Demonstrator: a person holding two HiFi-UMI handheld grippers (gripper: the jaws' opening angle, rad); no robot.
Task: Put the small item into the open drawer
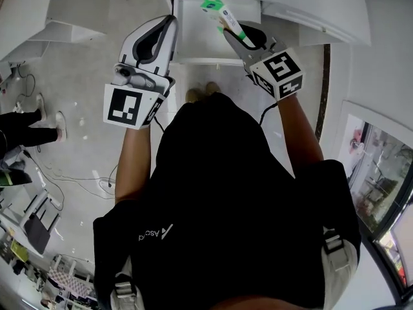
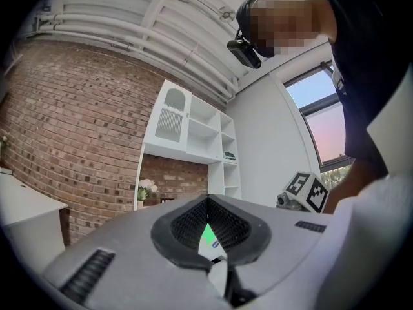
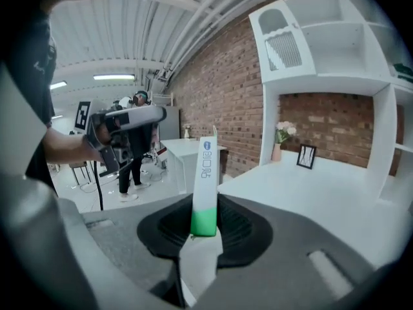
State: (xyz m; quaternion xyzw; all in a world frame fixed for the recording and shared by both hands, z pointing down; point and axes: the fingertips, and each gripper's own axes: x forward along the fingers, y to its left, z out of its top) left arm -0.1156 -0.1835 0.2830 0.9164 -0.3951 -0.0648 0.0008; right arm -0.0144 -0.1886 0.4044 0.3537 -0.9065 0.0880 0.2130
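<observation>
A small white tube with a green end (image 1: 227, 19) is clamped between the pads of my right gripper (image 1: 240, 37). In the head view it hangs over the open white drawer (image 1: 193, 44) at the top. In the right gripper view the tube (image 3: 206, 173) stands upright, and my right gripper (image 3: 205, 221) is shut on its green end. My left gripper (image 1: 169, 24) hovers to the left of the drawer, its fingertips together and holding nothing. In the left gripper view, a bit of the green tube (image 2: 208, 236) shows through the gap behind the tips of my left gripper (image 2: 208, 202).
A white shelf unit (image 3: 335, 50) stands against a brick wall (image 3: 219, 76), with a vase of flowers (image 3: 279, 141) and a picture frame (image 3: 305, 155) on a white counter. Another person (image 1: 19, 128) stands at the left, near cables on the floor. A window (image 1: 381, 173) is at the right.
</observation>
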